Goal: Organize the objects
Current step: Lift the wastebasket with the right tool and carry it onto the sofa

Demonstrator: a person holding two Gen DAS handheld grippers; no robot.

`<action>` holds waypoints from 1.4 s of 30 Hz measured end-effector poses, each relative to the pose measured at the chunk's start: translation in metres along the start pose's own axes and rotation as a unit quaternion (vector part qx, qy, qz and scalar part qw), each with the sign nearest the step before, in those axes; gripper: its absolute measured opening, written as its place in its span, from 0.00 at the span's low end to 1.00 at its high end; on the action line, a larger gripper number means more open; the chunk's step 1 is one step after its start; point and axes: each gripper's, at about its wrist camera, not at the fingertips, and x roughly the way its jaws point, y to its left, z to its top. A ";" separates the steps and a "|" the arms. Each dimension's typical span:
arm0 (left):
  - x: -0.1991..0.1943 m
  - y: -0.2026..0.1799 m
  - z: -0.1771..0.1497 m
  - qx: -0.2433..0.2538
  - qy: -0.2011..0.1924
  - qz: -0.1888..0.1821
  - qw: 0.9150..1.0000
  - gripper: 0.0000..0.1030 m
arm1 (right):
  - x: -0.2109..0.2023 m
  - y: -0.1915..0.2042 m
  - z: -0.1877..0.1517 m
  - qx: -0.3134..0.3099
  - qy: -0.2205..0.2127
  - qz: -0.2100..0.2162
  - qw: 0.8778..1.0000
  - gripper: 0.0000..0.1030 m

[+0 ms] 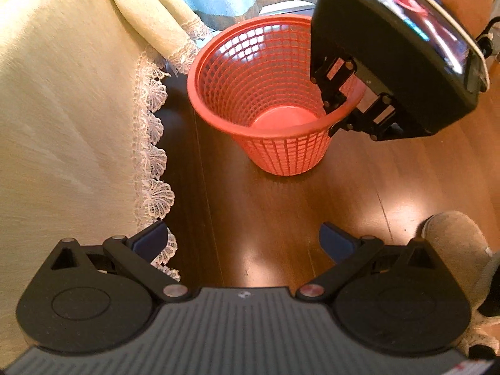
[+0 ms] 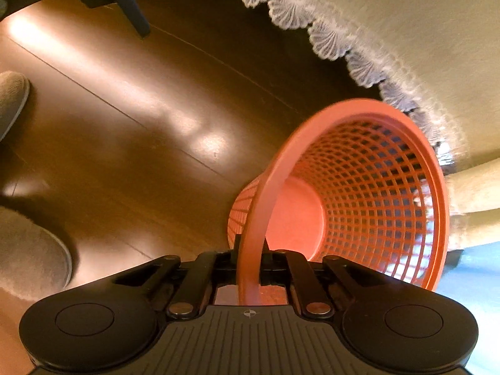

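In the right wrist view, the rim of an orange mesh wastebasket [image 2: 359,193] is seen clamped between the closed fingers of the right hand-held gripper [image 2: 249,257], the rim strip running straight up from the jaws. The wastebasket is tilted, its long axis leaning so that the open mouth is turned toward the camera and the solid round base is pointed away, down toward the wooden floor [image 2: 125,125]. In the left wrist view, the left hand-held gripper [image 1: 243,240] is held released, its blue-padded fingers spread wide with nothing between them, well short of the wastebasket [image 1: 265,100]. Beyond it, the right hand-held gripper [image 1: 347,106] is seen at the wastebasket's rim on the right. A lace-edged cream cloth [image 1: 62,109] hangs just beside the wastebasket
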 end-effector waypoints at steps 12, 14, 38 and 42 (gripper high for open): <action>-0.145 0.024 0.047 -0.014 -0.001 0.003 1.000 0.98 | -0.193 -0.014 -0.005 0.009 0.009 -0.002 1.000 0.02; -0.182 0.035 0.058 -0.022 -0.001 0.010 1.000 0.98 | -0.239 -0.019 -0.004 0.008 0.008 -0.007 1.000 0.02; -0.425 0.182 0.116 -0.112 -0.035 0.106 0.987 0.99 | -0.475 -0.091 0.064 -0.052 -0.031 -0.075 0.995 0.01; -0.412 0.221 0.099 -0.110 -0.041 0.097 0.988 0.99 | -0.464 -0.106 0.091 -0.042 -0.005 -0.078 0.996 0.01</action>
